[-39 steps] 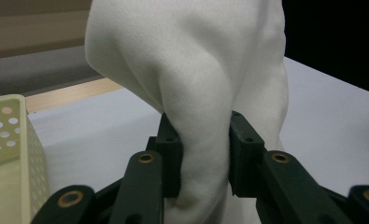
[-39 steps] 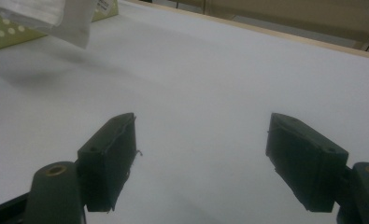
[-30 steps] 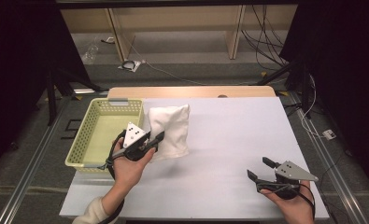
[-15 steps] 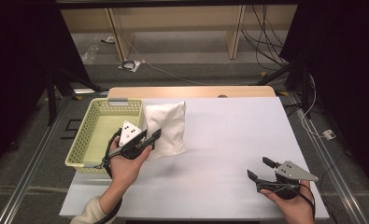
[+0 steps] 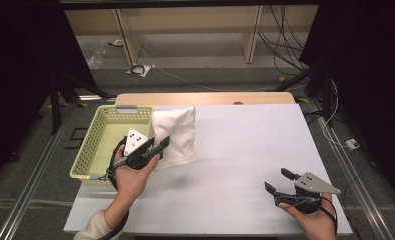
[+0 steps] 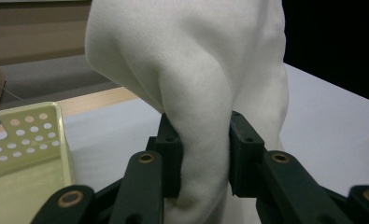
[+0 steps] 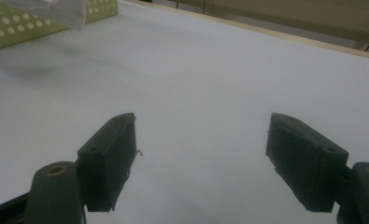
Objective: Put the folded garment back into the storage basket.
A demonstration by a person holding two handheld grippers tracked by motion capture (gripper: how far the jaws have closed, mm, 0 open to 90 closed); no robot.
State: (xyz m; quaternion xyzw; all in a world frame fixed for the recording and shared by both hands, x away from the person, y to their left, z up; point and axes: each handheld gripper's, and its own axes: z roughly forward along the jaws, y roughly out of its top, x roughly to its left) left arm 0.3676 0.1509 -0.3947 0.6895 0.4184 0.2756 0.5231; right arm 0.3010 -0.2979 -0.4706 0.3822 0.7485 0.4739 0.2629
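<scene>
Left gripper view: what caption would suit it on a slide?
The left claw pinches a fold of the white cloth, with the yellow-green basket at its side on the white table.

My two black two-jaw grippers, left and right, each carry a grey three-cornered plate, brass-coloured pivot pins and a trailing black cable; my left cuff is cream.

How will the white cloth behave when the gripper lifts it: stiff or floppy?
Probably floppy: the white cloth bunches into soft folds where the left gripper pinches it. It looks light, since one pinch raises its edge beside the basket. Its fuzzy surface should resist slipping.
</scene>
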